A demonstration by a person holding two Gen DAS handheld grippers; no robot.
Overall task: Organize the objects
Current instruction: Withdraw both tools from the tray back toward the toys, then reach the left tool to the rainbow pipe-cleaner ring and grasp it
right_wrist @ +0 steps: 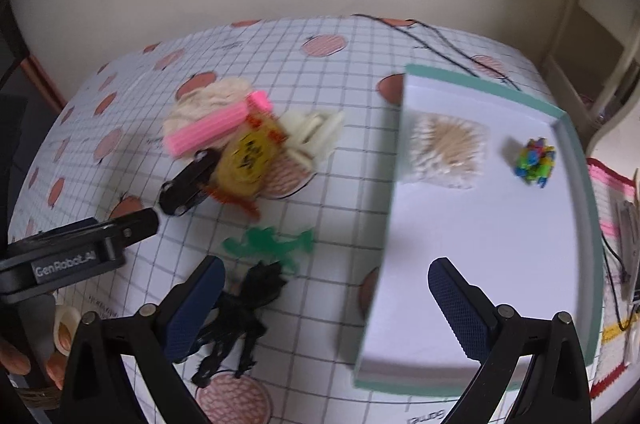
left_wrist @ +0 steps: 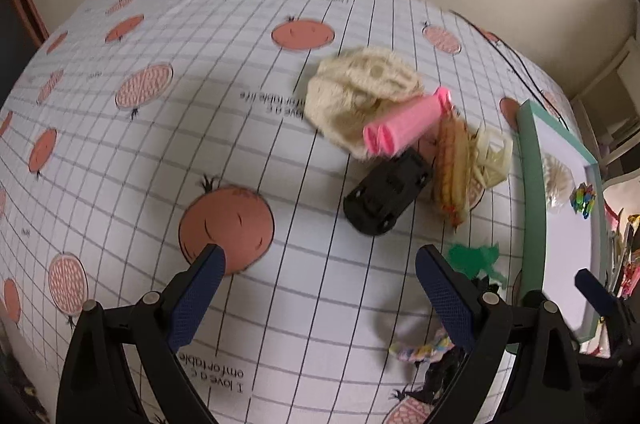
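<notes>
A: From the left wrist, our left gripper (left_wrist: 320, 272) hangs released and empty; the black toy car (left_wrist: 387, 195) lies just ahead, long axis slanting toward the pink roller (left_wrist: 408, 125) resting on the cream knit (left_wrist: 356, 95).

B: From the right wrist, our right gripper (right_wrist: 326, 288) is released too, straddling the teal tray (right_wrist: 576, 151) wall; the green figure (right_wrist: 270, 244) and black figure (right_wrist: 244, 312) lie nearer it, near the table's front edge.

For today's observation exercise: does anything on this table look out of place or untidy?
Yes. Several things sit jumbled in a heap outside the tray: a pink roller lies across a cream knitted piece, with a black toy car wedged against them. Only two items sit inside the tray.
</notes>
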